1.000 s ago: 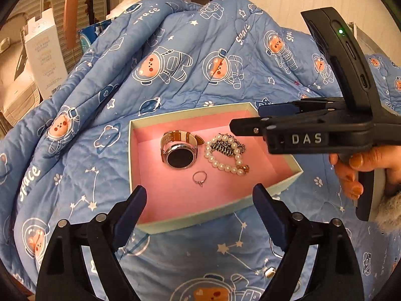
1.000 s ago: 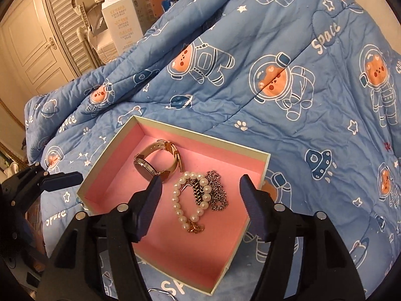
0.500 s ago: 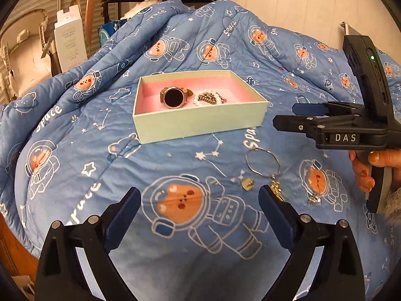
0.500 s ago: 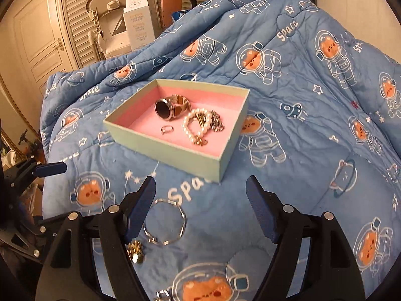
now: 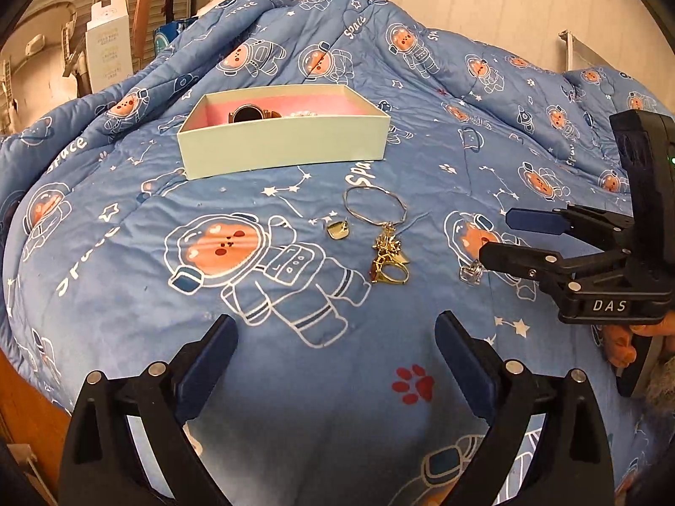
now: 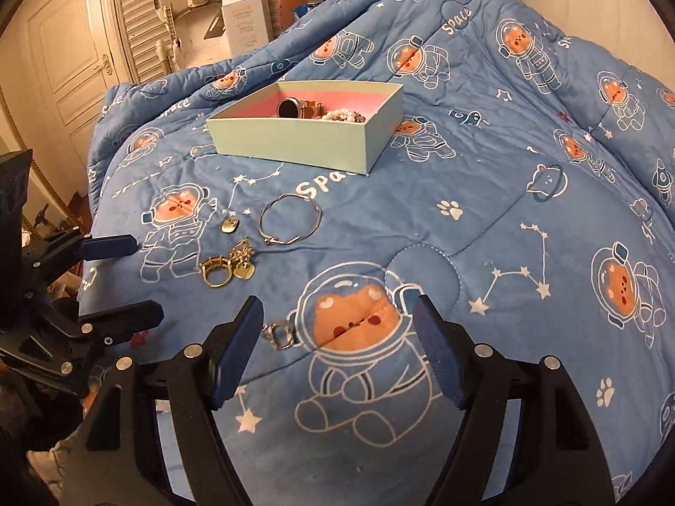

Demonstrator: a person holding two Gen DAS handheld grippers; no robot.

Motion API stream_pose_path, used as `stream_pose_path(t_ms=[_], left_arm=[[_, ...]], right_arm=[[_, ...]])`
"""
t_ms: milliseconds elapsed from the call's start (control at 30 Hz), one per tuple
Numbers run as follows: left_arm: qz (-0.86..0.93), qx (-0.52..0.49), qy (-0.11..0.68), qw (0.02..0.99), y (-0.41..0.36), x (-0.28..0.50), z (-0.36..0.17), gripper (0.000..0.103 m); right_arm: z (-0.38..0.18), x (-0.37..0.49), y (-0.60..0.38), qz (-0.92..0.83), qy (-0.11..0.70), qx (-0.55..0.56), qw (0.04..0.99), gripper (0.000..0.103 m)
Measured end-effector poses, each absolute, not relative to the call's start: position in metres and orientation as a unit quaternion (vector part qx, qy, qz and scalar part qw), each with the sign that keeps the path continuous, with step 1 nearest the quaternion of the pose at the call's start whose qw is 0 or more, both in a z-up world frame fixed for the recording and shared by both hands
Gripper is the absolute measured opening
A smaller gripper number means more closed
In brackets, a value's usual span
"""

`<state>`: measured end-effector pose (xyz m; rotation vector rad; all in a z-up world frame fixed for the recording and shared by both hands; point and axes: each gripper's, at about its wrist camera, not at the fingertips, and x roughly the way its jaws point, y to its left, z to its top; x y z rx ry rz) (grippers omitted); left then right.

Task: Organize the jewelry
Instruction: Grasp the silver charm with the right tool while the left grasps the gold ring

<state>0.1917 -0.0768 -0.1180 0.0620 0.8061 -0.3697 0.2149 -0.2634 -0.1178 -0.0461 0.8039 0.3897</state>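
We judge the step in hand to be the pick of the next loose piece for the box (image 5: 282, 149). Our left gripper (image 5: 333, 358) stands spread wide with nothing between its pads; our right gripper (image 6: 337, 348) is narrowing, also empty. The clear ring (image 6: 278, 334) lies just beside the right gripper's left pad, so we would centre the jaws over it and press lightly into the quilt (image 6: 485, 219), which is soft and will yield. The gold ring (image 5: 390, 274), charm cluster (image 5: 388, 246), thin wire bangle (image 5: 375, 206) and small pendant (image 5: 337, 230) lie close together, some touching; we would lift them singly to avoid snagging. The box is pale card, pink-lined, and already holds a watch (image 6: 291, 107) and pearls (image 6: 344, 116).
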Motion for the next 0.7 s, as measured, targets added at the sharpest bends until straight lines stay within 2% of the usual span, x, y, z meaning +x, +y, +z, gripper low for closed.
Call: stream_pose_path(t_ms=[33,167,200,367,500,700], left_arm=[[-0.177,0.027,0.39,0.903,-0.076,0.19,-0.119,0.093],[-0.173,0.027,0.385,0.906,-0.077,0.184,-0.12,0.092],[-0.173,0.029,0.383,0.907,-0.079,0.183,-0.12,0.092],[-0.181,0.036,0.381,0.906,-0.084,0.184,-0.121,0.08],[-0.196,0.042,0.381,0.903,-0.09,0.19,-0.123,0.074],[-0.22,0.044,0.394,0.891,-0.103,0.214,-0.123,0.066]], right_arm=[[-0.119,0.214,-0.261,0.193,0.39,-0.025,0.9,0.061],[-0.123,0.21,-0.249,0.21,0.391,-0.045,0.895,0.05],[-0.124,0.21,-0.245,0.214,0.392,-0.053,0.893,0.044],[-0.132,0.212,-0.239,0.216,0.405,-0.064,0.886,0.032],[-0.134,0.213,-0.241,0.223,0.407,-0.058,0.884,0.018],[-0.134,0.208,-0.248,0.218,0.409,-0.054,0.884,0.018]])
